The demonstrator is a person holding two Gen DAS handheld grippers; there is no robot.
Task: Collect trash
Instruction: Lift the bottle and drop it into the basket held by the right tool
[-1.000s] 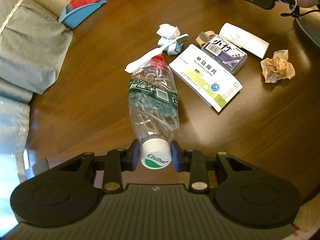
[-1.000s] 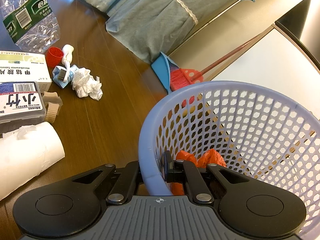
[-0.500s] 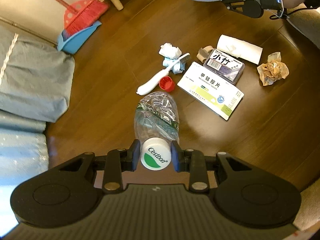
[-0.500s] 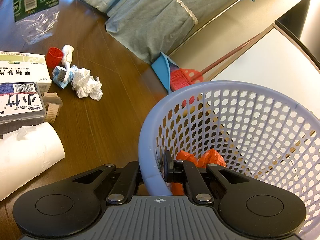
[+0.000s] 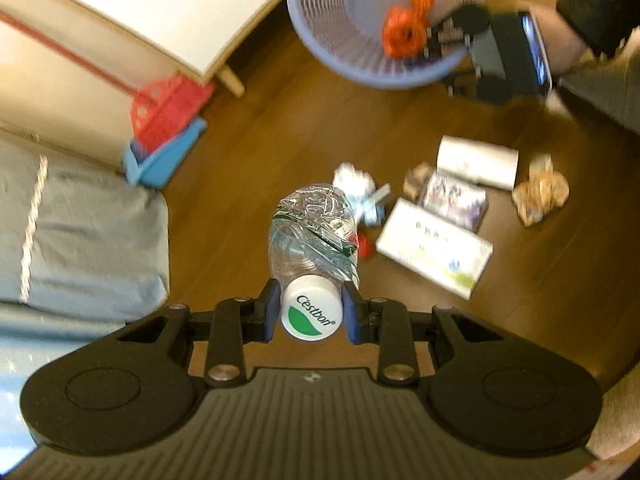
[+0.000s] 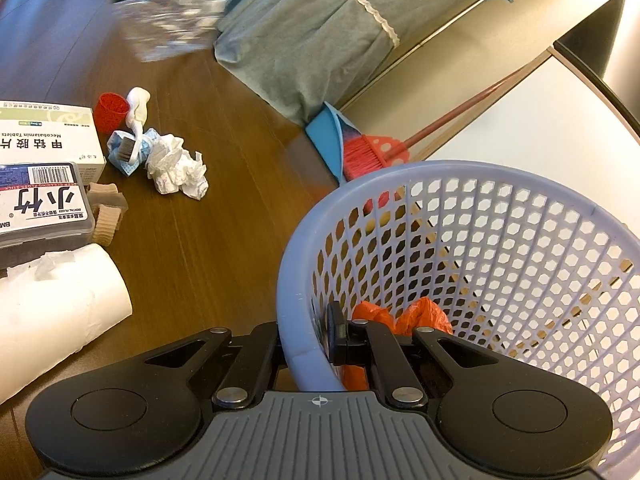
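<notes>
My left gripper is shut on the white-capped neck of a crumpled clear plastic bottle, which hangs high above the wooden floor. That bottle shows as a blur at the top of the right wrist view. My right gripper is shut on the rim of a lilac mesh basket, one finger inside and one outside. Crumpled orange plastic lies in the basket. In the left wrist view the basket sits at the top, held by the right gripper.
On the floor lie a medicine box, a floss box, a white roll, a brown paper wad, a white tissue wad, a toothbrush and a red cap. A grey cushion, a dustpan with broom and a white table stand nearby.
My left gripper has risen with the bottle, lifting it off the floor; the floor items look smaller and the basket has come into its view. The right gripper and basket have stayed put.
</notes>
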